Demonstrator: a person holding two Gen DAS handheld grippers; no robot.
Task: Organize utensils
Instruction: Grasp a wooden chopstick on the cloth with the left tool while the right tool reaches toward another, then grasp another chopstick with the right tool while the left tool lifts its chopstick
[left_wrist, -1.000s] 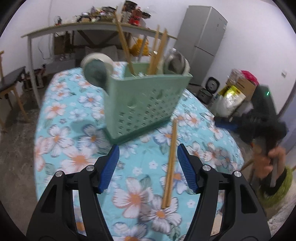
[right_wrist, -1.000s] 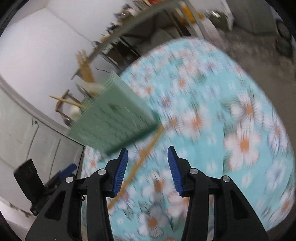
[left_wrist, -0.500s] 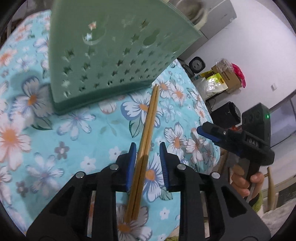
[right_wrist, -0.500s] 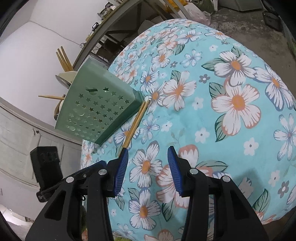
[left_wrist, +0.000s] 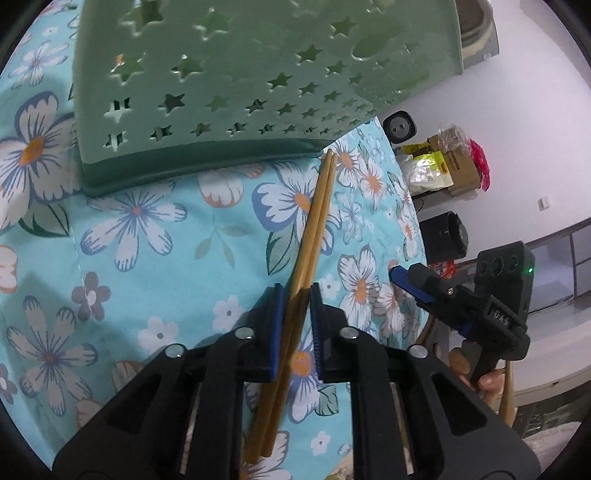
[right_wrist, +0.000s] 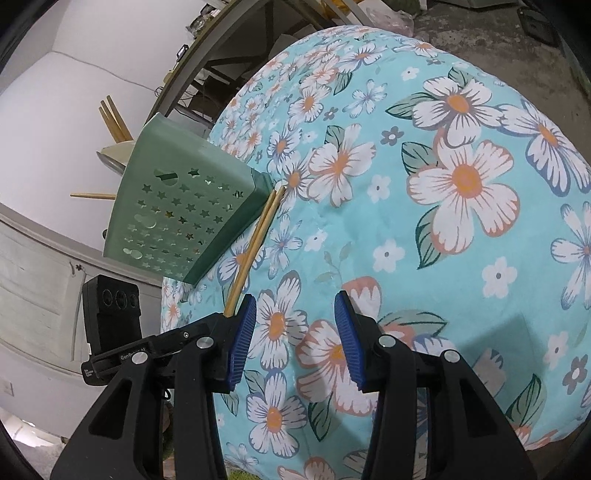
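While chopsticks (right_wrist: 114, 120) stand inside, green holder (right_wrist: 177, 218) sits on tablecloth (right_wrist: 424, 229).

A pair of chopsticks (left_wrist: 314, 236) lies on the bench (left_wrist: 155, 258), far tips just beside the utensil holder's (left_wrist: 229, 92) corner, near ends between the left gripper's (left_wrist: 296, 328) jaws.

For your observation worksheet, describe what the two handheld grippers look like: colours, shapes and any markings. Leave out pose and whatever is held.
Both the left gripper and the right gripper have matte black plastic bodies with triangular cut-outs, silver round bolt heads and ribbed blue pads. Seen from the left wrist, the right gripper carries a black box with three round holes and a green light, plus small white lettering.
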